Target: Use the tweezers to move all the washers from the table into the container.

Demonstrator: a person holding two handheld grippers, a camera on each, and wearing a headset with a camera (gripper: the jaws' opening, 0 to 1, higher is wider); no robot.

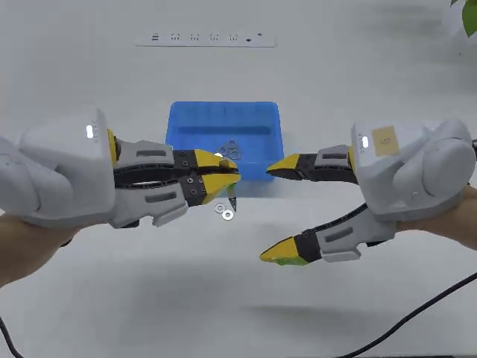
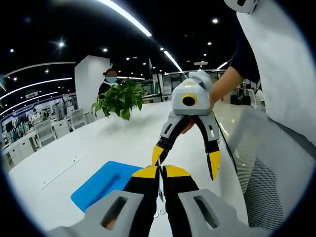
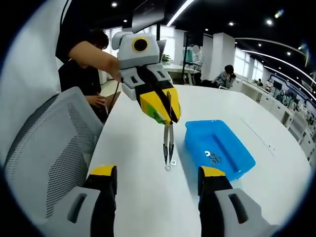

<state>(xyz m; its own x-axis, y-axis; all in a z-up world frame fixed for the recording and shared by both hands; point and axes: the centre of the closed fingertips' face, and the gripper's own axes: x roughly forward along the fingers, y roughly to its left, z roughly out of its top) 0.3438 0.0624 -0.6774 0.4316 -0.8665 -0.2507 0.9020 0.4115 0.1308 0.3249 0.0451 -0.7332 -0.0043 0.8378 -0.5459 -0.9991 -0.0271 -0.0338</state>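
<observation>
My left gripper [image 1: 227,173] is shut on thin metal tweezers [image 1: 232,198] that point down at the white table. Their tips are at two small washers [image 1: 224,212] lying just in front of the blue container [image 1: 186,119]. Several washers [image 1: 229,149] lie inside the container. My right gripper [image 1: 267,212] hovers open to the right of the washers, holding nothing. In the right gripper view, the left gripper [image 3: 165,111] holds the tweezers [image 3: 168,143] over the washers [image 3: 170,165], beside the container [image 3: 237,148]. The left gripper view has its own jaws [image 2: 160,172] together on the tweezers [image 2: 160,193].
A white power strip [image 1: 205,37] lies at the back of the table. A leafy plant [image 1: 469,15] stands at the far right corner. A black cable [image 1: 417,313] runs along the front right. A mesh chair [image 3: 54,148] stands by the table edge.
</observation>
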